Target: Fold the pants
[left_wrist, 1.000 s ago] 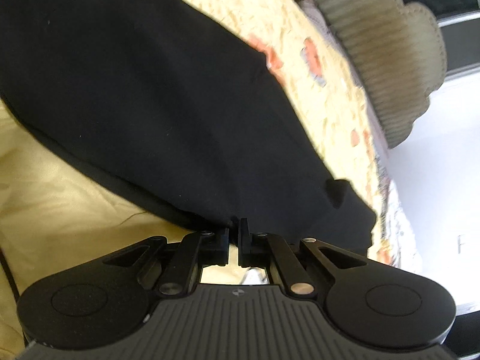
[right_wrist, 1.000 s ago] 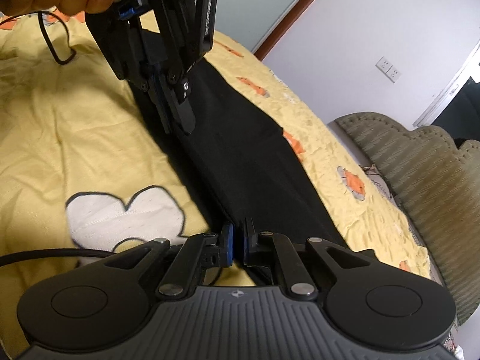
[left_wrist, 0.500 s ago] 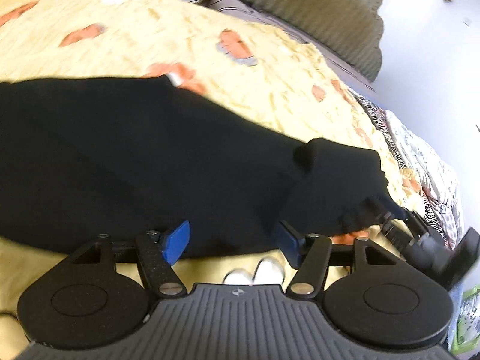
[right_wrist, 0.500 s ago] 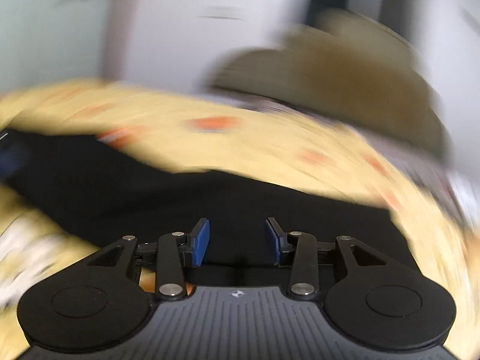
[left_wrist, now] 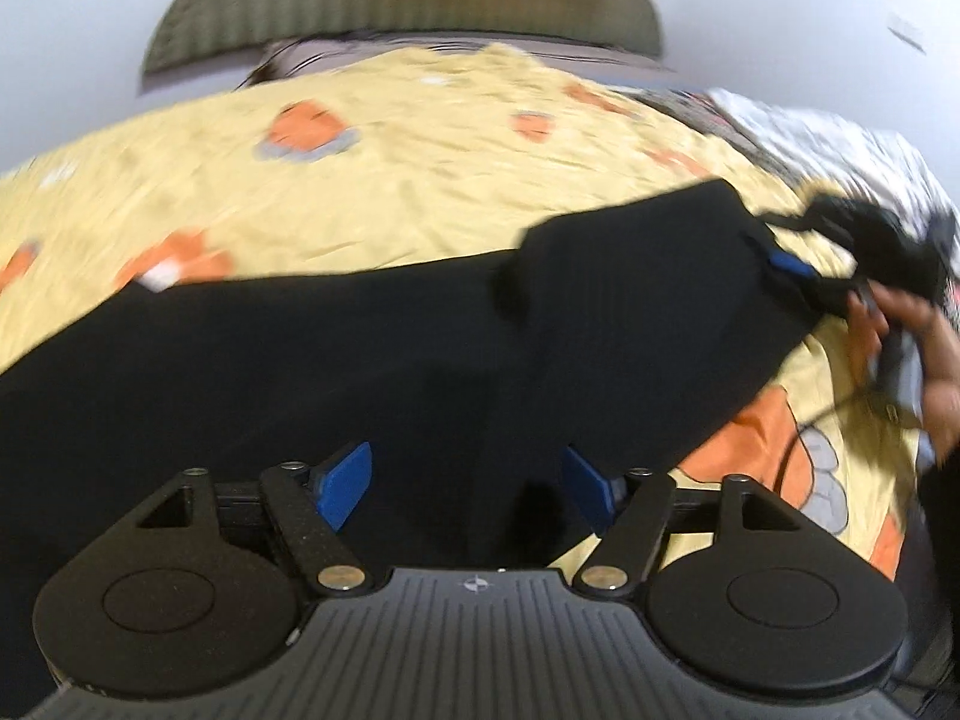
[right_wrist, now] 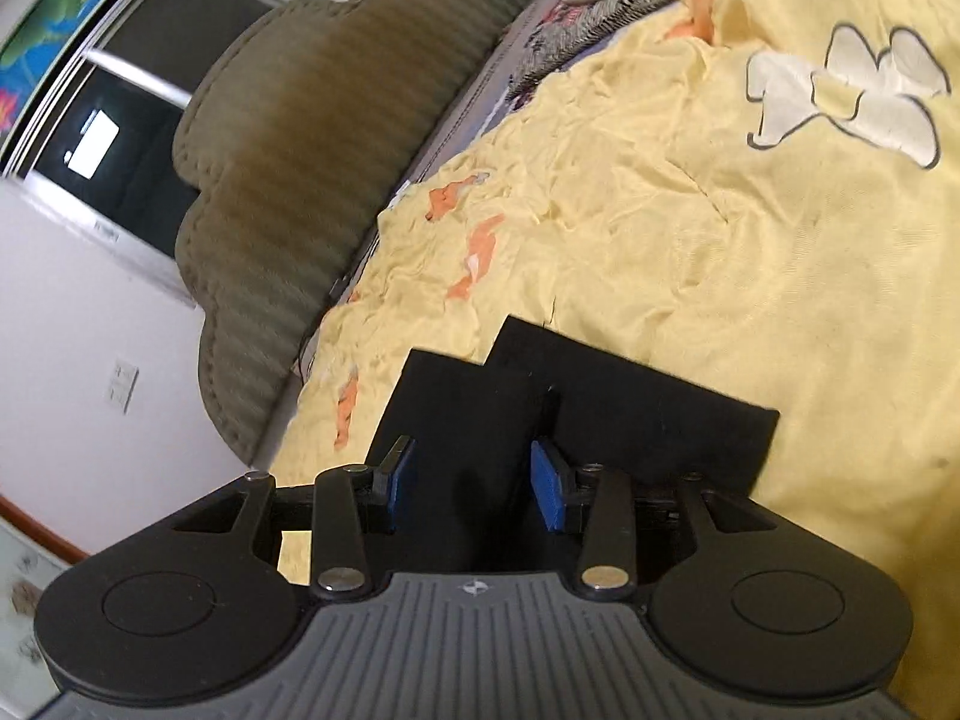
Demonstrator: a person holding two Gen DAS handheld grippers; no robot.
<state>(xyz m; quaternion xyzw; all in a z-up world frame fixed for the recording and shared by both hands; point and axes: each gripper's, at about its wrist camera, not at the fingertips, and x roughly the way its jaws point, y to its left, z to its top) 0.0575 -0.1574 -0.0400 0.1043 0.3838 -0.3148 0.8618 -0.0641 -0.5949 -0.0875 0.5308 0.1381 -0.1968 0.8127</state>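
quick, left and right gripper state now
left gripper: jaws opening, nothing pinched, black pants lie below
right gripper: open, holding nothing, over the pants' cuffs

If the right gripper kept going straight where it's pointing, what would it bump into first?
Most likely the black pants. The right gripper is open, with the dark cloth lying just ahead of its fingers on the yellow bedspread. How near is hard to judge.

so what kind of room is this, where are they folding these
Most likely a bedroom. The black pants lie on a yellow printed bedspread, with a padded olive headboard against the wall and a window beside it.
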